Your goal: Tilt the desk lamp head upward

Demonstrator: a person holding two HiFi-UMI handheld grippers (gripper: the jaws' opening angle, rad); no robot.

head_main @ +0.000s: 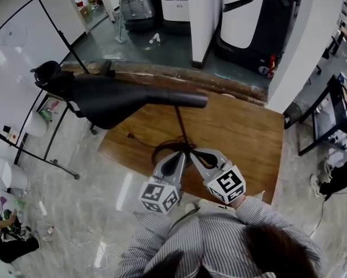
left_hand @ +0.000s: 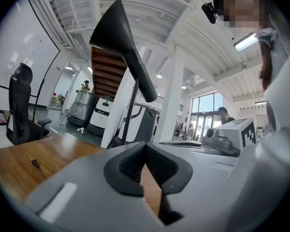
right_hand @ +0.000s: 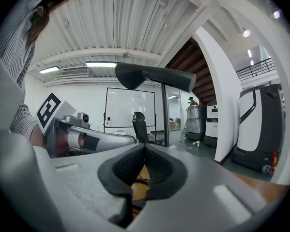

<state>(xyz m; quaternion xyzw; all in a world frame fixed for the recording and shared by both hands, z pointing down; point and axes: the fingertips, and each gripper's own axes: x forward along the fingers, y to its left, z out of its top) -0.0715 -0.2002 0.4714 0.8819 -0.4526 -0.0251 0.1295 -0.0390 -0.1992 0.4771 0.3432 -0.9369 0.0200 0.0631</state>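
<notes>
Black lamp head (head_main: pixel 112 100) untouched; L gripper (head_main: pixel 183 155), R gripper (head_main: pixel 194 152) closed.

Matt black lamp head (head_main: pixel 112 100), wood-grain desk (head_main: pixel 243 132) (glossy, stone-look floor (head_main: pixel 103 184)).

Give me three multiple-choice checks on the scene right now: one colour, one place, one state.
1. What colour is the lamp head?
A) White
B) Black
C) Red

2. Where are the tips of the left tool and right tool?
A) Up at the lamp head
B) Low, by the foot of the lamp pole, over the wooden table
C) Beyond the table's edge

3. What state is the left tool in?
A) Wide open
B) Shut on the lamp pole
C) Shut, with nothing between its jaws

Answers:
1. B, the head view shows the cone-shaped head black.
2. B, both tips converge near the pole's foot.
3. C, the left gripper view shows its pads together and empty.
</notes>
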